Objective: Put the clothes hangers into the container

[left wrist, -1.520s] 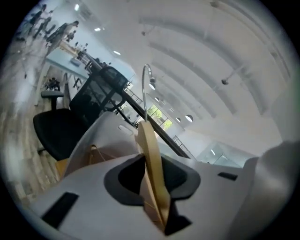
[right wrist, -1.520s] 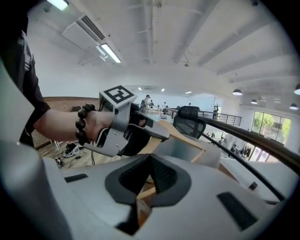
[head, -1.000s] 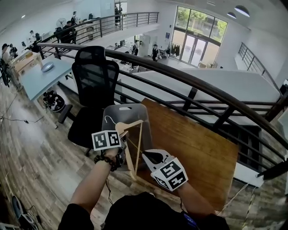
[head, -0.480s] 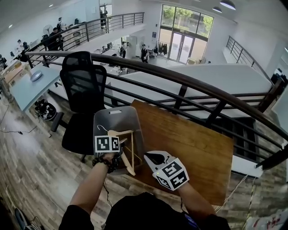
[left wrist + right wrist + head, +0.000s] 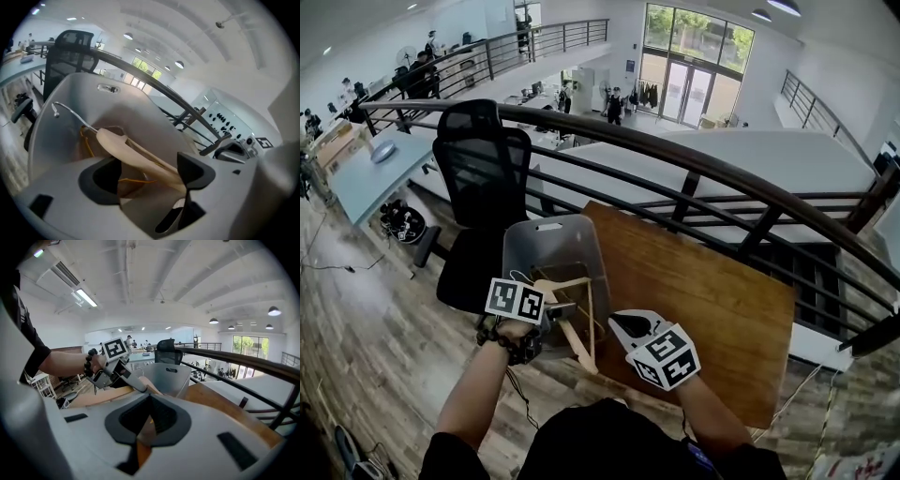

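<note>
In the head view, your left tongs [image 5: 562, 309] sit at the near rim of the container [image 5: 546, 246], tilted down so the hanger [image 5: 578, 323] can slide in. Its hook end is already inside, and its lower corner still juts out over the rim towards your right tongs [image 5: 623, 325]. Those wait just to the right above the surface [image 5: 703, 300], out of the hanger's way. In the left gripper view, the left tongs' [image 5: 150, 176] jaws have just been opening and now stand wide apart. The hanger's [image 5: 136, 150] wooden arm lies between them, running from the right jaw forward into the container [image 5: 61, 136], but the pads no longer press on it. It looks released to drop, with the wire hook [image 5: 70, 111] ahead of the jaws, close to the far wall. In the right gripper view, your right tongs [image 5: 149, 416] are shut tight on nothing. They point at the left tongs [image 5: 133, 385] and the container [image 5: 168, 376] just ahead, likely ready to nudge the protruding end if it hangs on the rim.
</note>
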`<act>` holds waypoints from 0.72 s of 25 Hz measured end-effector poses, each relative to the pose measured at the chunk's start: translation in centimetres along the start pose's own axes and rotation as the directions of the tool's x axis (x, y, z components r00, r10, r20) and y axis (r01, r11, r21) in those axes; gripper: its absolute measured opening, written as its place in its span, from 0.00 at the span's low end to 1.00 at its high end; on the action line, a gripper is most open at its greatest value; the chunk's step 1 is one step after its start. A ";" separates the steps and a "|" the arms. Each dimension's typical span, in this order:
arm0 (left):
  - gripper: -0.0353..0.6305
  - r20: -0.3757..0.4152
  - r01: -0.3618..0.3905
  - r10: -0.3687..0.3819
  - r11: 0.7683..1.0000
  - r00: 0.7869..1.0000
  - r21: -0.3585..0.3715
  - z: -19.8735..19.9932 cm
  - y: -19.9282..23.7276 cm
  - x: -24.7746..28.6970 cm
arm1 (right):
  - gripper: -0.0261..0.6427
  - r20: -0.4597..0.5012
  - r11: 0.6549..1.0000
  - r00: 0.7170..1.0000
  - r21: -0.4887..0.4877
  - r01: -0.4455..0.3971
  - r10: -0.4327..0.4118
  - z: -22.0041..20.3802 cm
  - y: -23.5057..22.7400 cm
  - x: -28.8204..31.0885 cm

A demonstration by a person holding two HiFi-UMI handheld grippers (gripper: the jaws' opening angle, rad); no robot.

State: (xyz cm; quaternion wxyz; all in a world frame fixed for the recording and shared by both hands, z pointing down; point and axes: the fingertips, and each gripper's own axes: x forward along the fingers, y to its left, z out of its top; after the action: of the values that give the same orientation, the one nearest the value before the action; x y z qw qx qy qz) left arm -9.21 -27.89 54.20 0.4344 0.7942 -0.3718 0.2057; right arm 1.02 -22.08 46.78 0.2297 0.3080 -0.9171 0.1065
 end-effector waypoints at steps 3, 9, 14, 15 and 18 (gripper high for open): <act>0.60 -0.010 0.002 -0.002 1.000 1.000 0.020 -0.7 -0.2 -1.3 | 0.03 -0.003 1.000 1.000 0.005 -0.011 0.011 -0.1 0.1 0.5; 0.60 -0.057 -0.030 0.035 0.995 0.998 0.096 -0.7 -0.1 -2.6 | 0.03 -0.013 0.999 0.999 -0.003 -0.044 0.044 0.0 0.4 1.4; 0.60 0.003 -0.049 0.049 0.998 0.999 0.033 0.0 0.9 -2.0 | 0.03 -0.008 0.998 0.998 -0.004 -0.067 0.067 0.4 1.2 1.7; 0.60 0.003 -0.007 0.007 1.000 1.000 -0.010 -0.3 0.5 -1.7 | 0.03 -0.007 0.998 0.998 -0.004 -0.070 0.070 0.3 1.2 1.7; 0.60 -0.016 0.114 -0.117 0.985 0.993 -0.126 -1.1 -0.8 -0.8 | 0.03 -0.005 0.997 0.997 -0.001 -0.079 0.079 0.2 1.1 1.4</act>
State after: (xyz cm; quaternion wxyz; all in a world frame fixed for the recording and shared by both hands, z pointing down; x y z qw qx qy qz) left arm -9.17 -26.35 53.84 0.4986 0.7833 -0.3320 0.1660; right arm -0.74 -22.00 47.20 0.2276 0.2709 -0.9281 0.1156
